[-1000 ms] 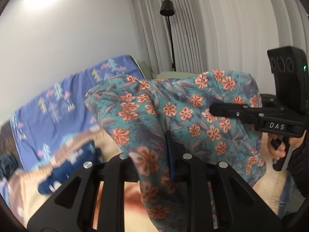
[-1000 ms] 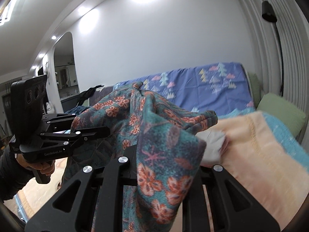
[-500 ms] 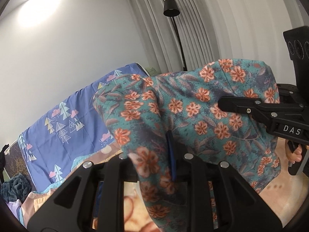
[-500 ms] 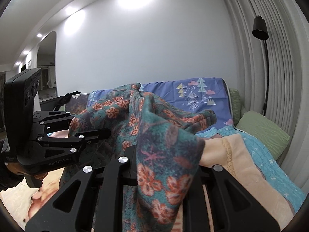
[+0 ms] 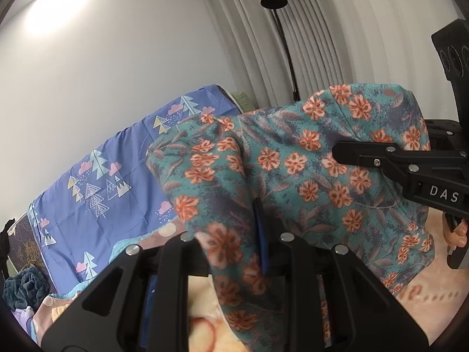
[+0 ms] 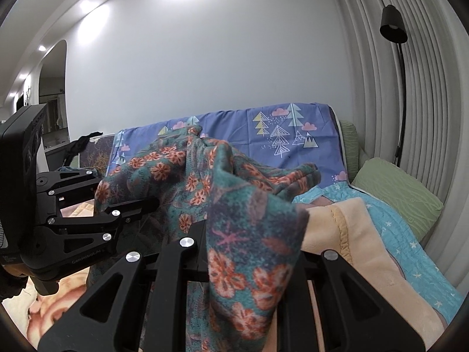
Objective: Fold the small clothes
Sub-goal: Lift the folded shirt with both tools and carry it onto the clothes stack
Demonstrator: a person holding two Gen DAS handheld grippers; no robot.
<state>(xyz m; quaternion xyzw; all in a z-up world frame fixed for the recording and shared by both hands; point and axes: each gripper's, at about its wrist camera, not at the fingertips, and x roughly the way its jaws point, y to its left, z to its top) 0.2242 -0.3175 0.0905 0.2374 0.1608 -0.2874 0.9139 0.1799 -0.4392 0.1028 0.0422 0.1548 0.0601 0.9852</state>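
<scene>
A teal garment with orange flowers (image 5: 307,158) hangs in the air above the bed, stretched between both grippers. My left gripper (image 5: 234,237) is shut on one bunched edge, and cloth spills down over its jaws. My right gripper (image 6: 252,234) is shut on the other edge (image 6: 249,223), with a thick fold draped across its fingers. In the left wrist view the right gripper (image 5: 369,152) pokes in from the right against the cloth, with a hand (image 5: 457,231) on its grip. The left gripper (image 6: 132,205) shows at the left of the right wrist view, half behind the garment.
A blue sheet with tree prints (image 6: 278,129) hangs along the wall behind the bed. A peach blanket (image 6: 351,234), a turquoise starred quilt (image 6: 410,249) and a green pillow (image 6: 395,187) lie to the right. A black floor lamp (image 6: 394,29) stands by the curtains. Dark clothes (image 5: 23,287) are piled far left.
Both grippers have swept sideways together with the garment still stretched between them. The background has slid across both views, with more of the blue sheet and the pillow showing now.
</scene>
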